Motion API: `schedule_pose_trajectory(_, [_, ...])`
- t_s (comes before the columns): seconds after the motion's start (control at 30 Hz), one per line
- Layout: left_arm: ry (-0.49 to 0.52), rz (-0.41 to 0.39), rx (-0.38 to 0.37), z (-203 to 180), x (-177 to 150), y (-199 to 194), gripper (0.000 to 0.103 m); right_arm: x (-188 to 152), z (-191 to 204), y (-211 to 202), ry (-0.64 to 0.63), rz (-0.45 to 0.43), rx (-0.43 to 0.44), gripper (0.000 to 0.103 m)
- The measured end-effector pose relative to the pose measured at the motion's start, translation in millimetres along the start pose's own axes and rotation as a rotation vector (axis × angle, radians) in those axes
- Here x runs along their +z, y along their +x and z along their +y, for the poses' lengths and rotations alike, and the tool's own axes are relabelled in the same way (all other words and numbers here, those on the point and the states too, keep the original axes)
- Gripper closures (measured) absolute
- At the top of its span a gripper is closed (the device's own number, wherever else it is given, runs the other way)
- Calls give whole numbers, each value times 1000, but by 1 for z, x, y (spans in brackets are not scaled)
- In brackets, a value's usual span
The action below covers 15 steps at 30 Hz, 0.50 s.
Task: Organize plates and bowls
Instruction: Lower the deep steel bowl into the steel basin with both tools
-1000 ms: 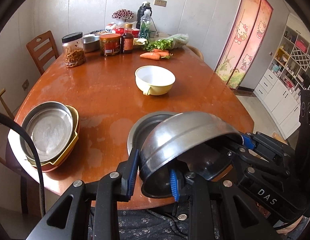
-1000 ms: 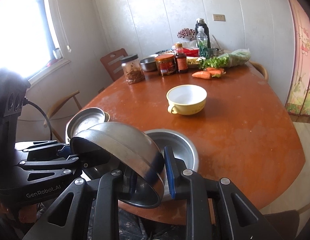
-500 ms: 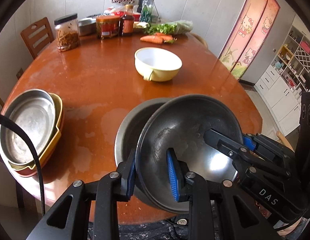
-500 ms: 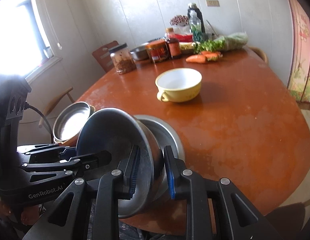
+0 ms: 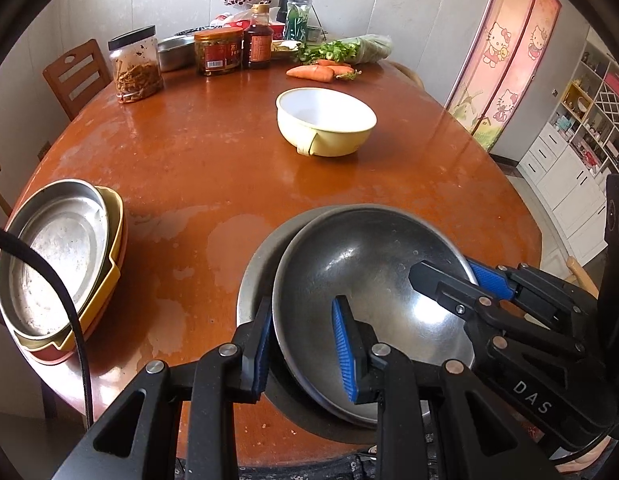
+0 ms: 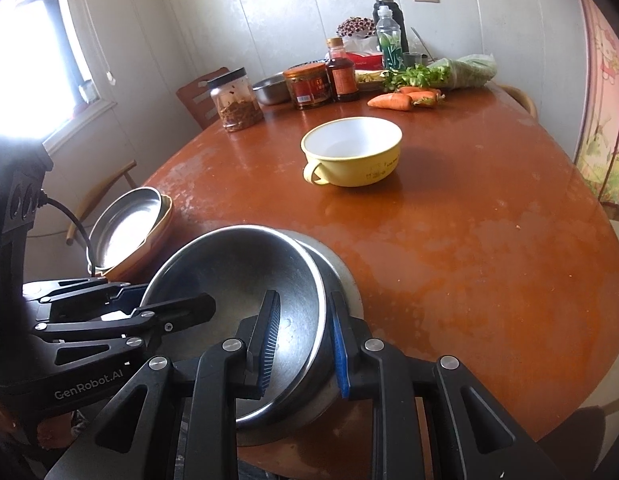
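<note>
Pinched opposite rims of the steel bowl (image 5: 373, 280) with left tool (image 5: 305, 344) and right tool (image 6: 303, 340), both clamped tight. Turned it upright from its mouth-down tilt a second earlier and lowered it into the second steel bowl (image 5: 261, 264), near the bench (image 5: 213, 168) edge. Left, probably, only the release, then the yellow bowl (image 5: 327, 124) beyond it and the plate stack (image 5: 57, 256) to its left.

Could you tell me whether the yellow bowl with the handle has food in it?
No, the yellow bowl stands by itself mid-table with a bare white inside.
</note>
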<state>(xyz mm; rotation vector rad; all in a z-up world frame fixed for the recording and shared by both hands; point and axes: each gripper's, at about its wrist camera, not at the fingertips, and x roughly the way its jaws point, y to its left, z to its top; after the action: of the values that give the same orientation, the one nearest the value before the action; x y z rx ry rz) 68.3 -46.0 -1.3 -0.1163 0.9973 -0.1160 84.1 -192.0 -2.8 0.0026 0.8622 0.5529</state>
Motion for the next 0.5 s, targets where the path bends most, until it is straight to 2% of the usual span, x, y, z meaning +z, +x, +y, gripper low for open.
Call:
schedule_pose_trajectory(0.3, [2, -12, -7, 1, -3, -1, 75, -2, 4, 0, -23, -12, -22, 77])
schedule_pose_trajectory(0.5, [10, -19, -8, 0, -4, -3, 75, -2, 6, 0, -29, -10, -20, 73])
